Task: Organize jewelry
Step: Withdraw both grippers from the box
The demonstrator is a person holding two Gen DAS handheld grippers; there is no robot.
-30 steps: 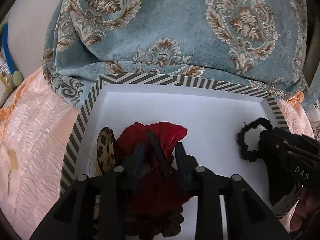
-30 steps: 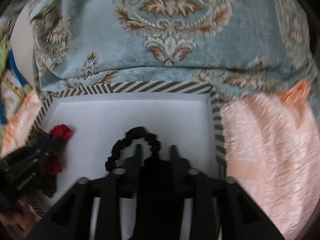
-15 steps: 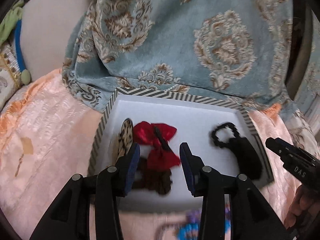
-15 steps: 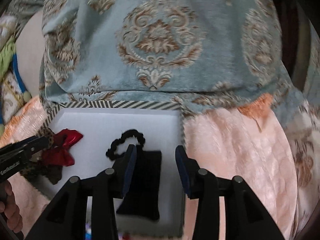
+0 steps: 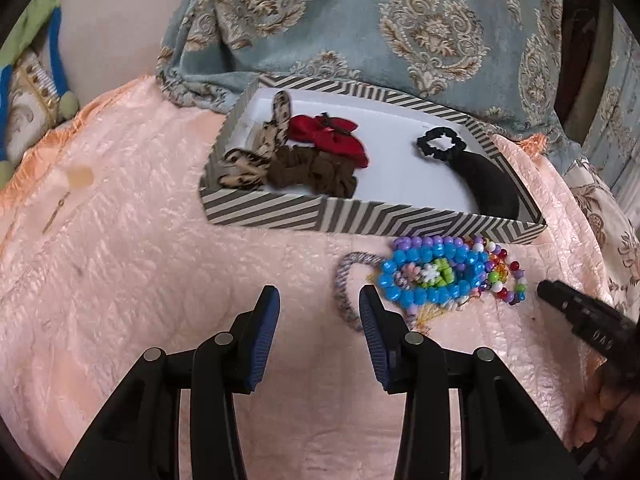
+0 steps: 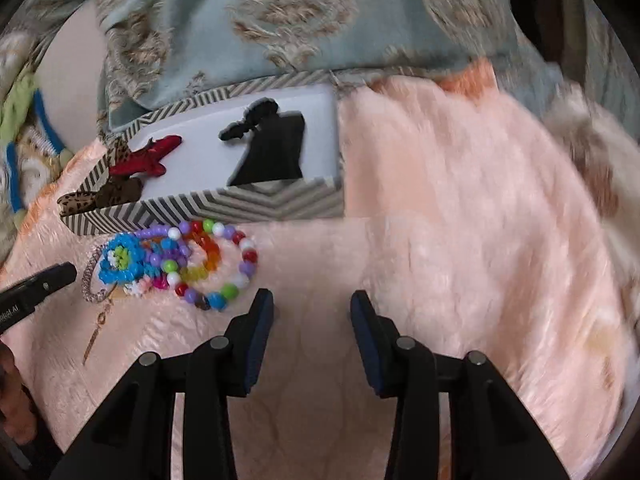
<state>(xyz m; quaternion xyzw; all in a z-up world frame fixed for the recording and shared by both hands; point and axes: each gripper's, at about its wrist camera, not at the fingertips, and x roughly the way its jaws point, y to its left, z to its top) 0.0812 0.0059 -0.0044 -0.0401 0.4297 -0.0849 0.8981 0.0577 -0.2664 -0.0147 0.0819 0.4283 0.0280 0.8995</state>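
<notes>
Left claw [image 5: 319, 308] and right claw [image 6: 312, 312] both gape wide, empty, over peach bedspread [image 5: 140, 280], bead bracelets [image 5: 436, 272] heaped just ahead beside striped tray [image 5: 360, 216] holding red bow [image 5: 332, 140], brown scrunchie [image 5: 316, 170], black scrunchie [image 5: 440, 145].

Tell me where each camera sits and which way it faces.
Left wrist: on the open left gripper, above the pink bedspread, facing the striped box and beaded bracelets; the right gripper's tip shows at right.
Right wrist: on the open right gripper, facing the box from further right; the left gripper's tip and some fingers show at left.
Shared: box, bracelets, red bow, black scrunchie.
</notes>
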